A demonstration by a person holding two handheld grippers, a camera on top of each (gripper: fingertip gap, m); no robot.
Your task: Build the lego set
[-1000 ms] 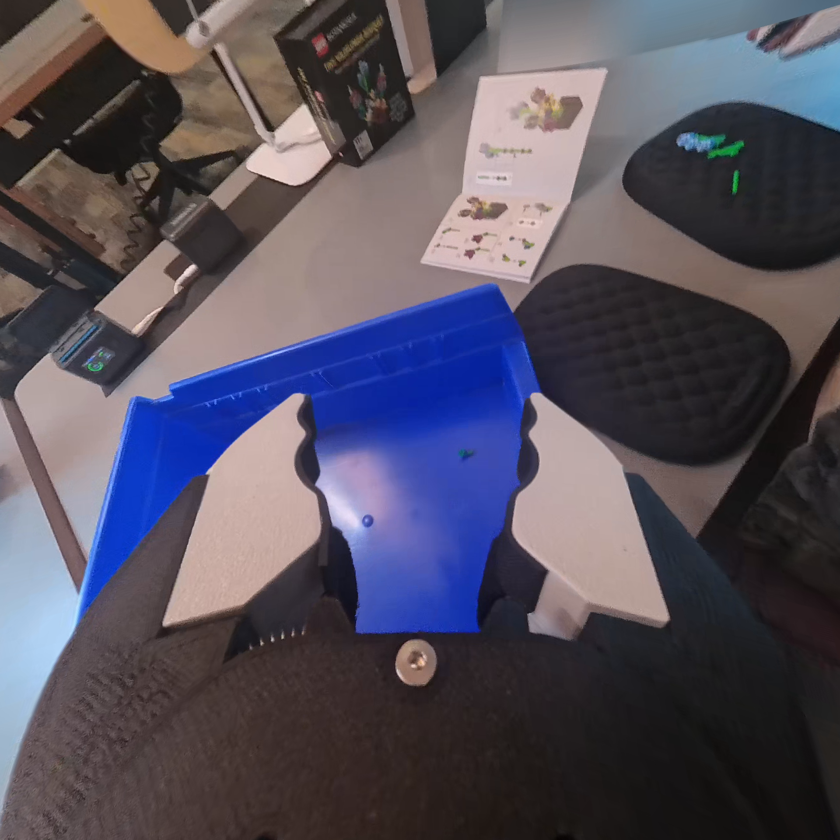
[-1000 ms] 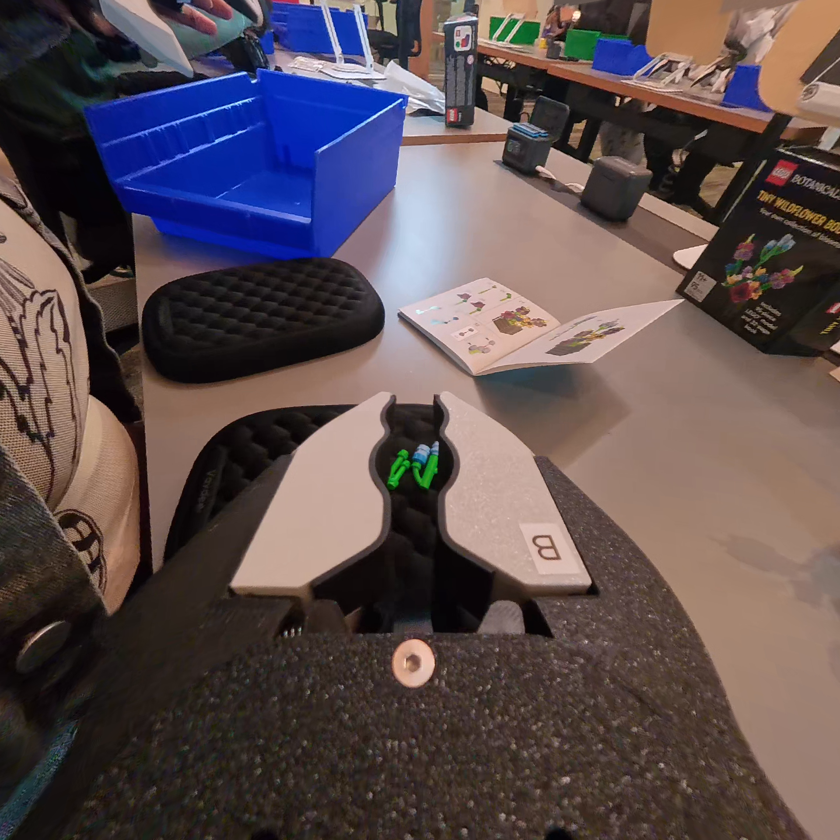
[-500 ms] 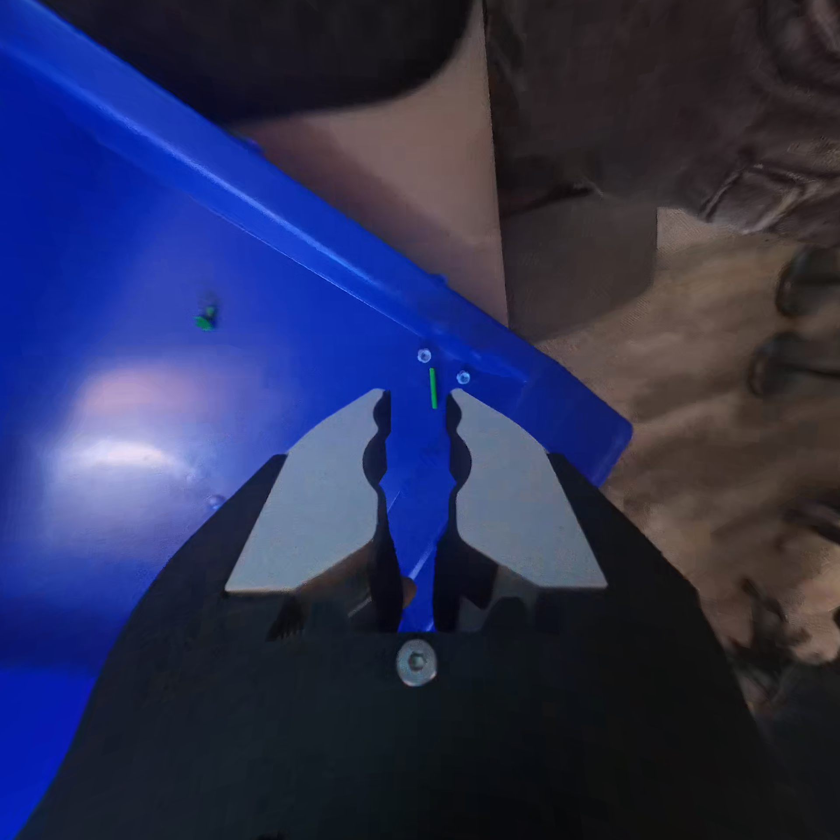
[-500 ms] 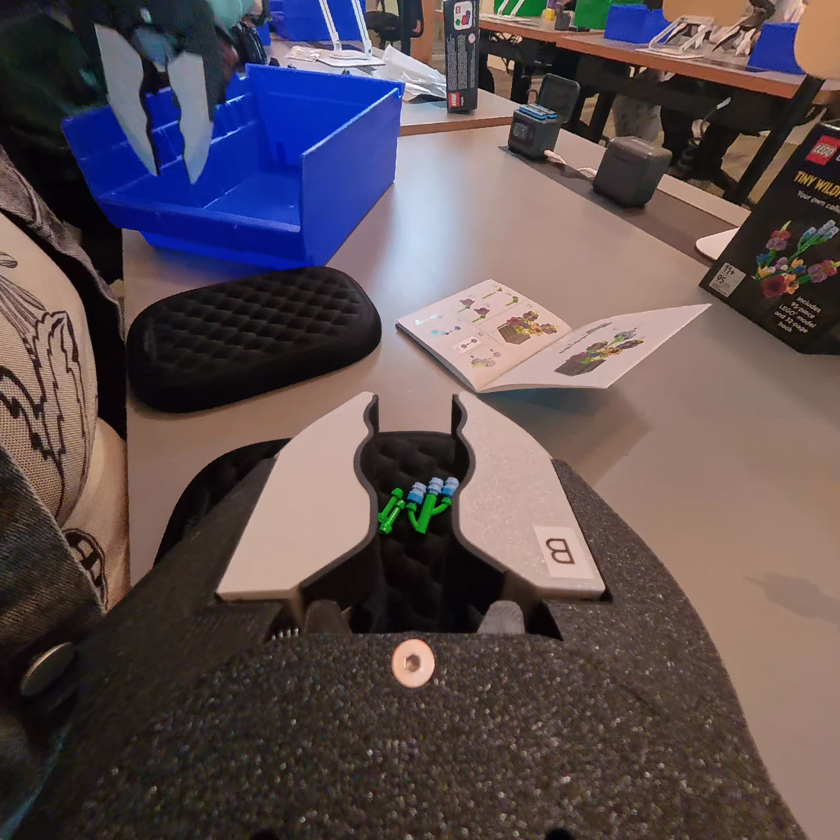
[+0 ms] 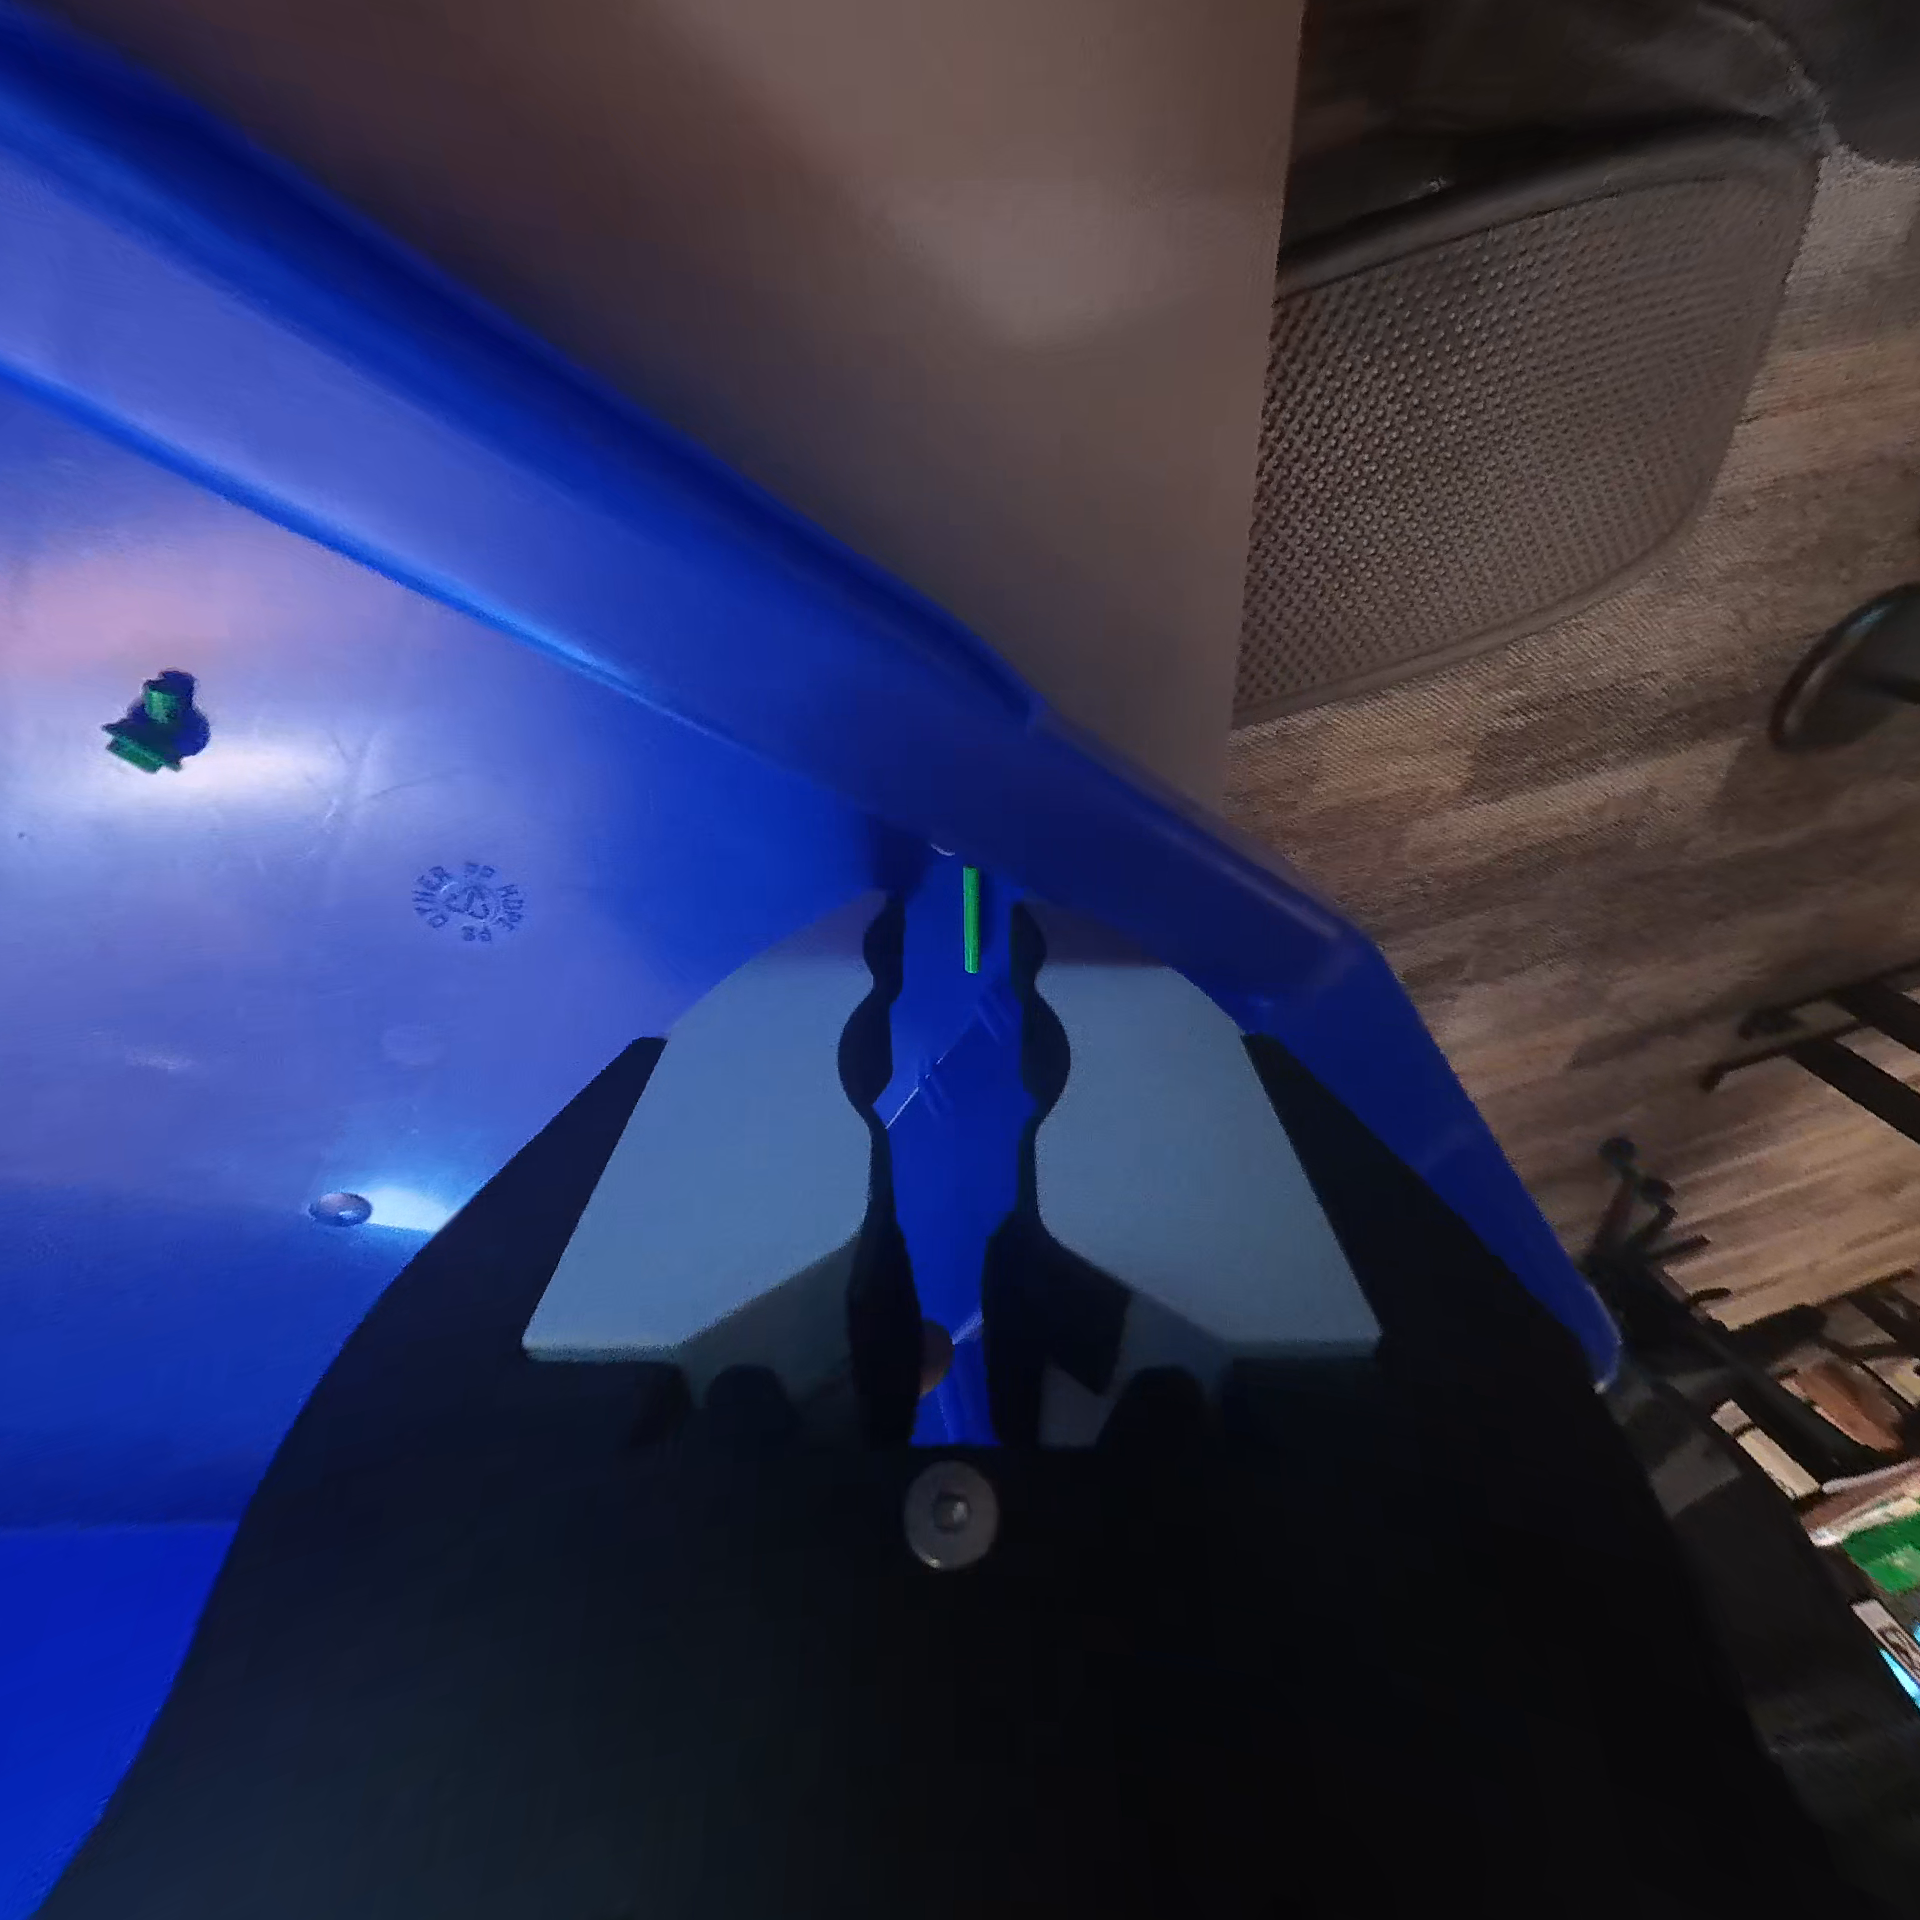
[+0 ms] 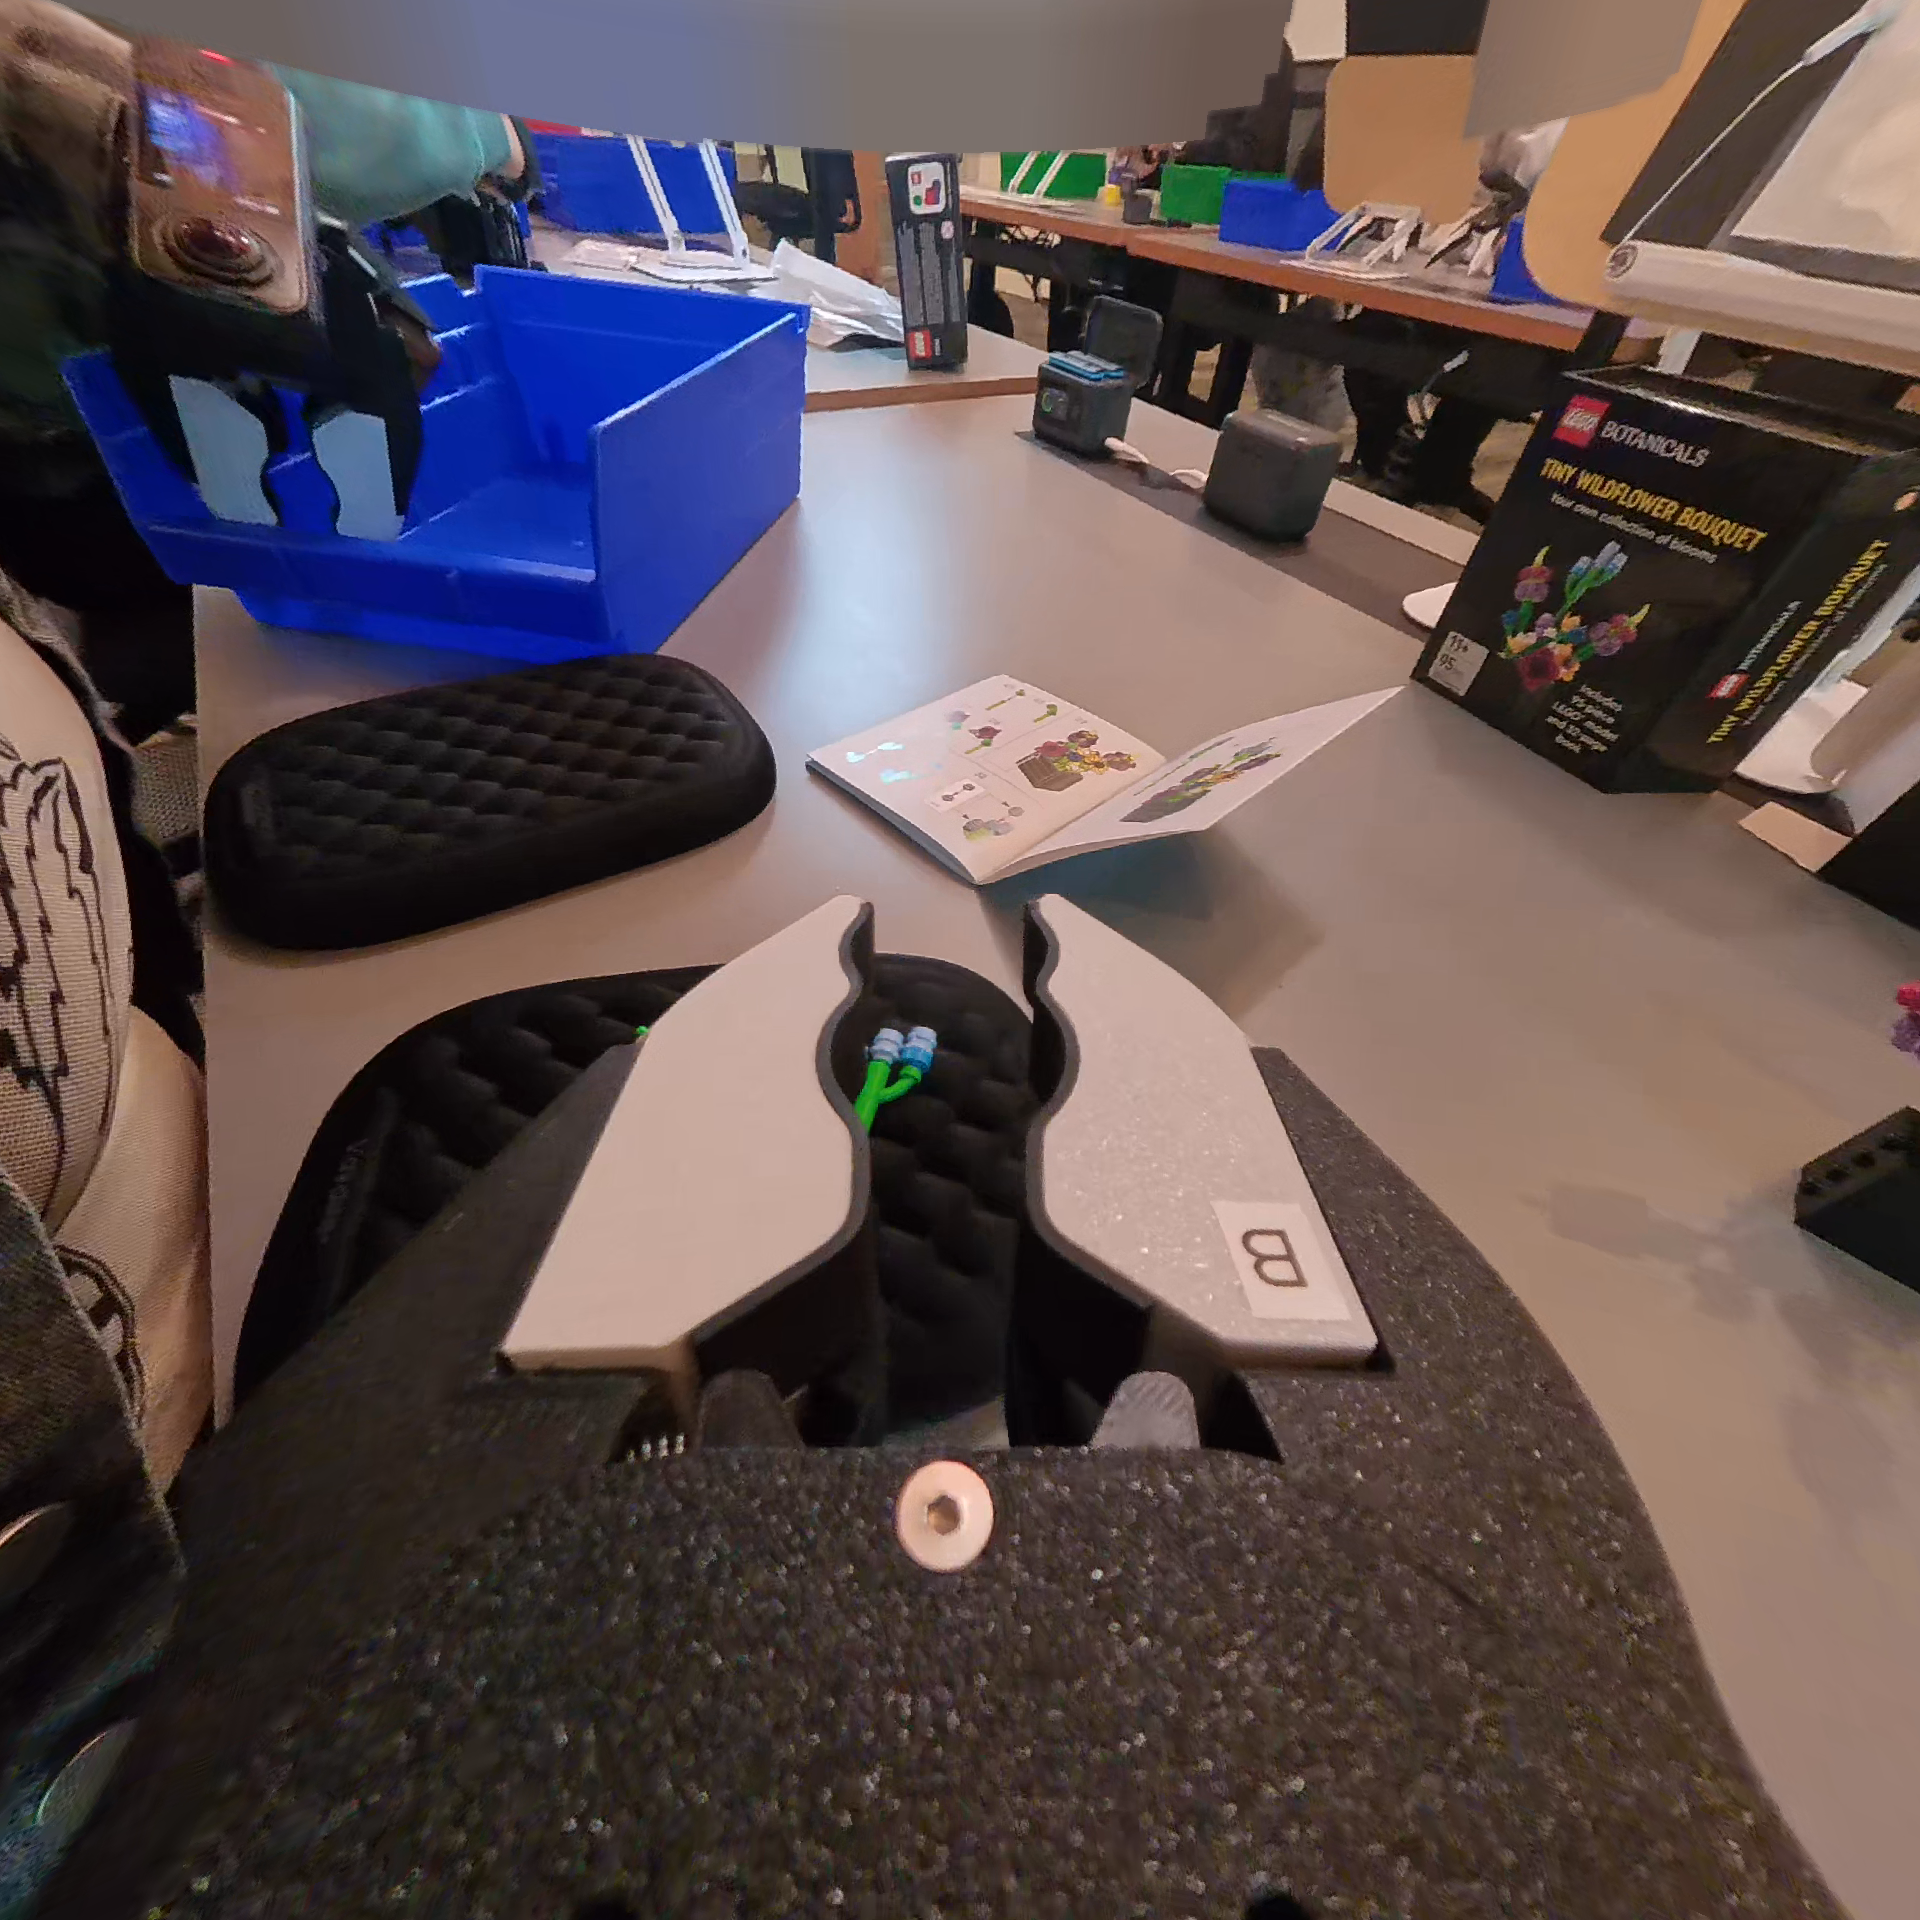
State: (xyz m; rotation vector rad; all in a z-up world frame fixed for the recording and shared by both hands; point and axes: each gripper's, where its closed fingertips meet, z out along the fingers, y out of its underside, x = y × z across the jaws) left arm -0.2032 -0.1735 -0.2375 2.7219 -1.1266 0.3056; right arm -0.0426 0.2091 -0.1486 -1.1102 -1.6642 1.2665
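My left gripper reaches down into the blue bin. Its jaws stand a narrow gap apart around a thin green rod that lies in the bin's corner, and they do not pinch it. A small green piece and a round stud lie on the bin floor. My right gripper is open and empty, low over a black pad. A green stem with two light-blue buds lies on that pad between the fingers. The left gripper also shows in the right wrist view, in the bin.
A second black pad lies between bin and right gripper. An open instruction booklet and the black set box are on the grey table. A black brick and a purple piece sit at the right edge. There is about 40 cm between the tips of the two grippers. My left tips are roughly 10 cm from the small green piece.
My left gripper tipped down into the bin, narrowed its jaws and closed in on the green rod. My right gripper opened wider over the stem on the pad.
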